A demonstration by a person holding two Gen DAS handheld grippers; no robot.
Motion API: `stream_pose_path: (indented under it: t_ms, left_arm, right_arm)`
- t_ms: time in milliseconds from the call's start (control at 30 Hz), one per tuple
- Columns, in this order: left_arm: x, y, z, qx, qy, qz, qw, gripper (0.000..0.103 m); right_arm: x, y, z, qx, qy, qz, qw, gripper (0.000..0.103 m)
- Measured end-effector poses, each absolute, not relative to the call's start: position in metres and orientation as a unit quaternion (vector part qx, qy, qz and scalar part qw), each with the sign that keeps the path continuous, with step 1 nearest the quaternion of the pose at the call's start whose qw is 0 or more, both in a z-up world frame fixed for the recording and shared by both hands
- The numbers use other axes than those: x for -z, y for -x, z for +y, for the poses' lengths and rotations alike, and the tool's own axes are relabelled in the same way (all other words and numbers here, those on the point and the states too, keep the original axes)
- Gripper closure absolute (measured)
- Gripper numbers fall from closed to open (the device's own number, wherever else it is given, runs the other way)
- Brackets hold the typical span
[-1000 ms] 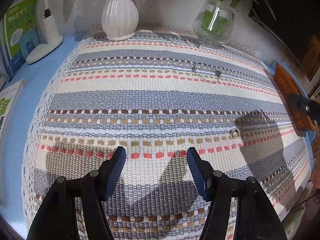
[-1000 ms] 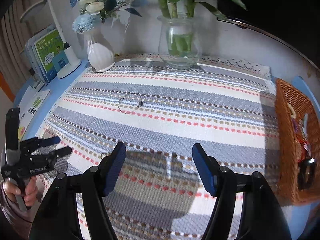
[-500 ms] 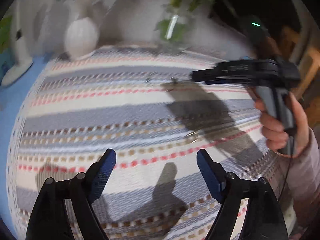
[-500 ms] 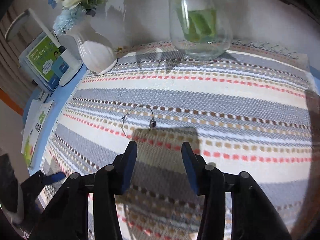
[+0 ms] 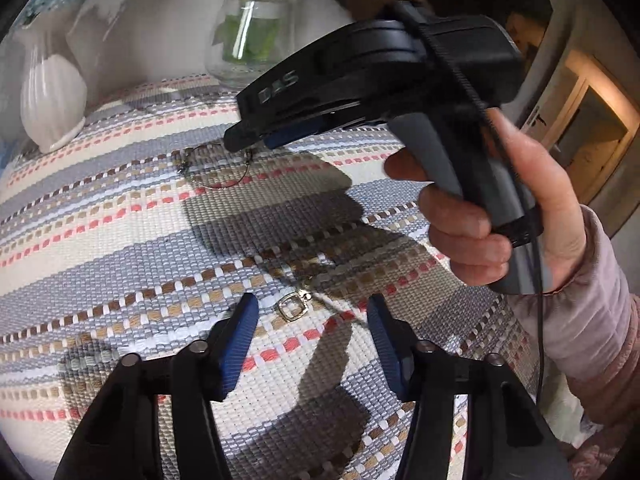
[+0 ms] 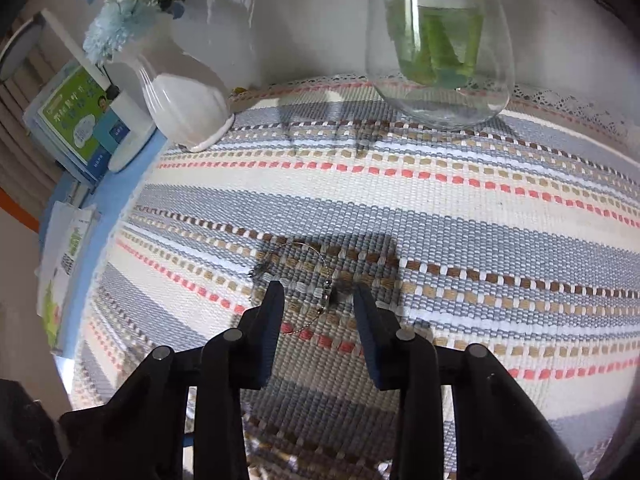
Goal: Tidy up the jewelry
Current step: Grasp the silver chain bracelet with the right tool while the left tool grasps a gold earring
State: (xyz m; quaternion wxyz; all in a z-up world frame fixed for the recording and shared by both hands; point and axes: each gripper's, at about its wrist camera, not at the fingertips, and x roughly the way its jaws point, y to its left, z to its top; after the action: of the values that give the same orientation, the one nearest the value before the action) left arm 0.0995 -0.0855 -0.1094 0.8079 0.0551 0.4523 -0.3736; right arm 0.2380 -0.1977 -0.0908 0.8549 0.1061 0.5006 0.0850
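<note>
While both pieces lie unlifted on the counter (image 6: 460, 200), the right gripper (image 6: 318, 296) is closing around the bracelet (image 6: 298, 280), and the left gripper (image 5: 310, 312), half-wide and closing, straddles the ring (image 5: 293, 307) at twelve o'clock.

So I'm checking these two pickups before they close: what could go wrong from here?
The right gripper is closing over a thin wire bracelet lying flat on the woven mat; the pads could slide over the wire or snag the weave. The left gripper is closing around a small square ring that sits off-centre, nearer its left pad, so it may get pushed aside rather than pinched.
</note>
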Motion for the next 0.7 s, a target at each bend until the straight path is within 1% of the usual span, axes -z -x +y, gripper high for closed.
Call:
stream_pose_path:
  t_ms: [33, 100, 133, 167, 400, 467, 500, 533, 567, 600, 667, 700]
  left_arm:
    - [0.11, -0.099, -0.089, 0.373, -0.06, 0.453, 0.807, 0.055]
    - [0.11, -0.096, -0.09, 0.368, -0.069, 0.452, 0.81, 0.059]
    - [0.11, -0.096, -0.091, 0.371, -0.067, 0.453, 0.808, 0.065]
    - [0.11, -0.096, -0.092, 0.373, -0.065, 0.454, 0.807, 0.067]
    - [0.109, -0.094, -0.094, 0.365, -0.074, 0.45, 0.812, 0.067]
    - [0.109, -0.093, -0.098, 0.36, -0.084, 0.447, 0.814, 0.067]
    - [0.109, -0.092, -0.1, 0.359, -0.089, 0.445, 0.816, 0.067]
    - [0.108, -0.092, -0.103, 0.359, -0.093, 0.444, 0.816, 0.071]
    - [0.108, -0.09, -0.105, 0.358, -0.096, 0.443, 0.816, 0.076]
    - [0.107, -0.089, -0.107, 0.356, -0.1, 0.442, 0.817, 0.079]
    - [0.107, -0.089, -0.109, 0.353, -0.105, 0.44, 0.819, 0.087]
    - [0.107, -0.09, -0.11, 0.35, -0.106, 0.44, 0.82, 0.087]
  right_arm:
    - [0.092, -0.238, -0.196, -0.083, -0.102, 0.5, 0.856, 0.068]
    - [0.095, -0.239, -0.192, -0.083, -0.087, 0.498, 0.859, 0.069]
    - [0.097, -0.239, -0.19, -0.082, -0.079, 0.498, 0.86, 0.07]
    - [0.1, -0.239, -0.189, -0.085, -0.079, 0.501, 0.858, 0.071]
    - [0.102, -0.238, -0.191, -0.082, -0.077, 0.484, 0.868, 0.074]
    - [0.103, -0.235, -0.189, -0.081, -0.07, 0.476, 0.873, 0.076]
    - [0.103, -0.235, -0.188, -0.078, -0.066, 0.474, 0.874, 0.08]
    - [0.103, -0.234, -0.188, -0.074, -0.061, 0.472, 0.876, 0.084]
    - [0.103, -0.234, -0.187, -0.071, -0.058, 0.472, 0.877, 0.085]
    - [0.103, -0.234, -0.188, -0.07, -0.056, 0.47, 0.878, 0.087]
    - [0.104, -0.233, -0.188, -0.068, -0.053, 0.466, 0.881, 0.089]
    - [0.104, -0.233, -0.189, -0.068, -0.053, 0.464, 0.882, 0.089]
